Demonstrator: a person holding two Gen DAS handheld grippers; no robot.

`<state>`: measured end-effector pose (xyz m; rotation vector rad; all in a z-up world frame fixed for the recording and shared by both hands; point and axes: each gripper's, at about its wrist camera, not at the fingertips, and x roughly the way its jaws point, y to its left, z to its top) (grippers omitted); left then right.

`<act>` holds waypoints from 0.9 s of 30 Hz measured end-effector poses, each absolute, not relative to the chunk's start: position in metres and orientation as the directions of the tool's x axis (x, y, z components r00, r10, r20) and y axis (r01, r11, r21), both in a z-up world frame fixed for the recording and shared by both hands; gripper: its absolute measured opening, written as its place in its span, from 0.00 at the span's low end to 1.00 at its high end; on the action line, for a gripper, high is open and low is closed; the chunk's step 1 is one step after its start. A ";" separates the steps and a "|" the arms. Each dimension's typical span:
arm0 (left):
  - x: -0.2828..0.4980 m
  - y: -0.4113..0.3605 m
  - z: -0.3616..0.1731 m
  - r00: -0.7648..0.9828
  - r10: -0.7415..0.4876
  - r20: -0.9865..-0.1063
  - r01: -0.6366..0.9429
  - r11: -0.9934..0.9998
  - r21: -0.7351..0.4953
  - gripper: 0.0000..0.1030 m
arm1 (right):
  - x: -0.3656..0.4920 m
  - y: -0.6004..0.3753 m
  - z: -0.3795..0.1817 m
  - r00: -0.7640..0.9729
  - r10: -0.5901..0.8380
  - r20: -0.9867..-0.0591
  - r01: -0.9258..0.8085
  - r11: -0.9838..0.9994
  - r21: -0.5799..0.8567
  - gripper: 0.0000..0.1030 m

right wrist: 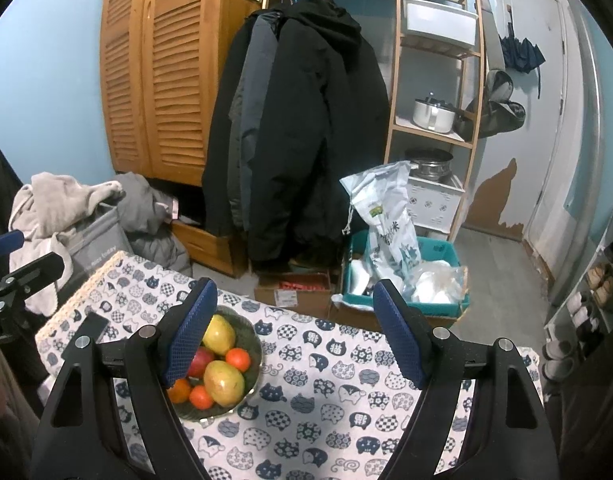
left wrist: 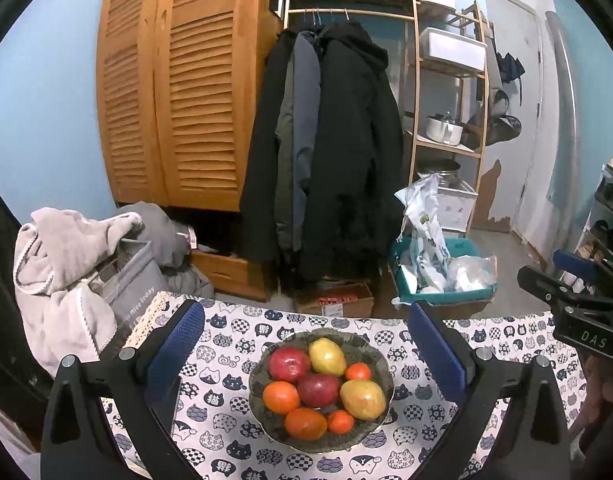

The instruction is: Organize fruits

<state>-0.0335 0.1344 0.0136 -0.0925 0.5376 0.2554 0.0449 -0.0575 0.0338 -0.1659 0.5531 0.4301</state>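
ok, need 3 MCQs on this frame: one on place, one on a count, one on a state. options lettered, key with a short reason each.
1. Where is the fruit?
A. scattered on the cloth
B. all in the bowl
C. in the teal crate

2. How many yellow-green mangoes are in the bowl?
A. one
B. two
C. four

3. What state is the left gripper in?
A. open, holding nothing
B. shut on a mango
C. shut on the bowl rim

Key:
1 B: every fruit sits inside the bowl on the cat-print tablecloth; none lies on the cloth.
2 B: one mango is at the far side, the other mango at the right.
3 A: the left gripper has its blue pads spread wide with the bowl seen between them, touching nothing. The right gripper is open too.
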 end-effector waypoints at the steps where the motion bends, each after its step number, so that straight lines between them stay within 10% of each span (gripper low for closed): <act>1: -0.033 0.134 0.013 0.828 0.213 -0.520 -0.262 0.965 -0.022 0.99 | 0.045 -0.058 0.034 0.764 0.350 -0.542 -0.438 0.898 -0.038 0.77; 27: -0.035 0.132 0.015 0.830 0.204 -0.520 -0.265 0.963 -0.046 0.99 | 0.044 -0.059 0.035 0.765 0.351 -0.539 -0.439 0.898 -0.038 0.77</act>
